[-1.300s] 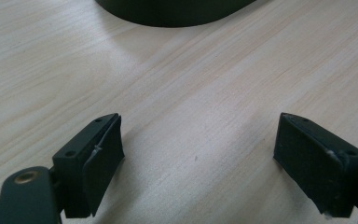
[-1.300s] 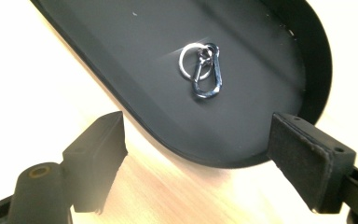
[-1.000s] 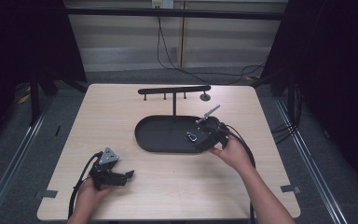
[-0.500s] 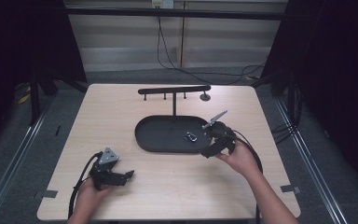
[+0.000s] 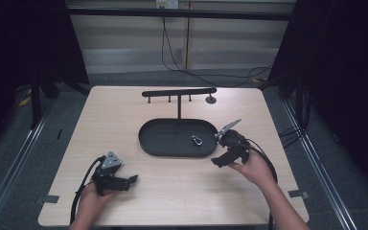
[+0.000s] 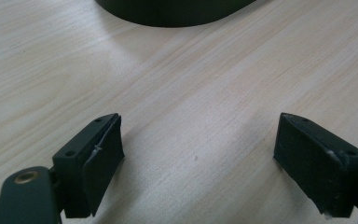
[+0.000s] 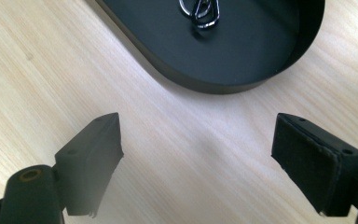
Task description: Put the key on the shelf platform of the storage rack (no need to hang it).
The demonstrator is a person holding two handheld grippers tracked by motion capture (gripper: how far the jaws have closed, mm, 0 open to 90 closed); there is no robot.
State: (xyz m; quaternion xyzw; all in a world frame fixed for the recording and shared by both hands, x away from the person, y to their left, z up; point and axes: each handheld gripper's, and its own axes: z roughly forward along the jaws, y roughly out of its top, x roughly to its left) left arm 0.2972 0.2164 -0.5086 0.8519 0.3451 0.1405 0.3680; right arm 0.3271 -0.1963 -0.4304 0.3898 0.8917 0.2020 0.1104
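Tray [image 5: 165, 139], black and oval, lies in the middle of the frame on the light wooden table [image 5: 124, 110] in the high view. Inside it, near its right end, rests a small metal clip [image 5: 197, 141]; in the right gripper view this clip [image 7: 200, 11] is at the top edge of the frame, on the tray floor. Behind the tray stands a black rack [image 5: 178, 93] with short pegs under its bar.

Right tool [image 5: 219, 160] is at the right of the center, just beside the right end of the tray, held by a hand [image 5: 254, 167]. Its jaws are wide apart and hold nothing; between them is bare wood.

Left tool [image 5: 130, 181] is in the lower left of the frame, well apart from the tray, low over the table in the other hand [image 5: 93, 196]. Its jaws are also wide apart, with only wood between them.
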